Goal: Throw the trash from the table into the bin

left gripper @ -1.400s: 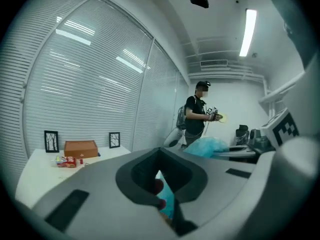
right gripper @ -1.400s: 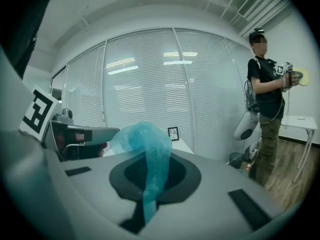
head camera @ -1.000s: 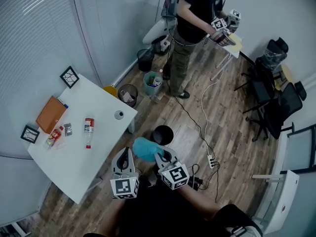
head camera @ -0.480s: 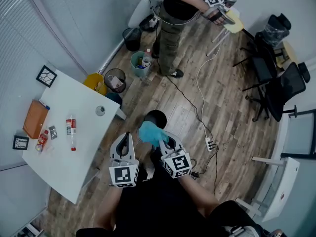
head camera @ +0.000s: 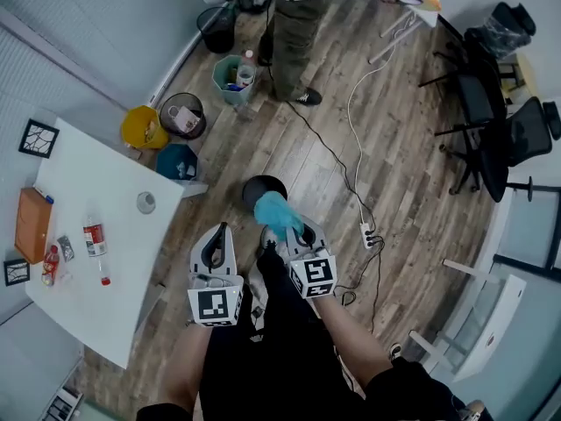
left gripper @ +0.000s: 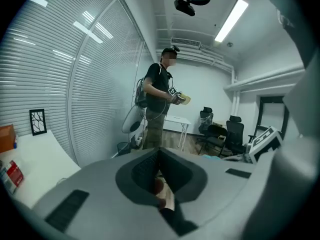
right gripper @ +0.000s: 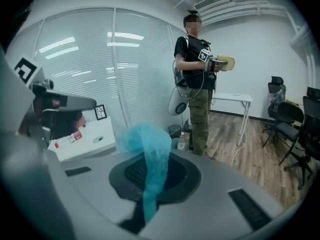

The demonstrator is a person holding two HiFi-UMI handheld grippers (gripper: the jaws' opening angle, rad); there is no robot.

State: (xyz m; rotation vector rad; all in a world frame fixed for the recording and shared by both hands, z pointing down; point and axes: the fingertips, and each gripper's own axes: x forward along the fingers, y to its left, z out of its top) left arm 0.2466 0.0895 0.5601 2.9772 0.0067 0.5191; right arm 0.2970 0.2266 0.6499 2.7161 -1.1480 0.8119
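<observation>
While the white table [head camera: 105, 296] filled the middle left of the head view a second ago, it now lies against the left edge. The black bin [head camera: 261, 189], then just ahead of the grippers low in the view, now stands higher up on the wooden floor [head camera: 351, 103]. A yellow bin [head camera: 143, 128] and a teal bin [head camera: 178, 161] by the table's corner are in plain sight, where only a yellow edge showed before. The standing person [head camera: 287, 24] has slid to the top edge, and only the legs show.

The blue wad [head camera: 276, 213], earlier spread wide to the left of the right gripper [head camera: 296, 232], is now bunched ahead of that gripper. It overlaps the black bin's near rim in the head view, though I cannot tell whether it hangs over the opening. The left gripper [head camera: 219, 235] is just beside the right one, as before.

The wad is thin, translucent and light blue. In the right gripper view it puffs into a crumpled, rounded head above the jaws. Below that it narrows to a twisted strip running into the slit between the jaws, which are clamped on it.

The left gripper's jaws stand together. A small tan and reddish patch shows in their slit, but I cannot tell if it is a held scrap or the floor beyond.

On the table a bottle [head camera: 94, 238] with a red label lies flat, and a small red packet [head camera: 50, 266] lies near an orange box [head camera: 31, 224].
</observation>
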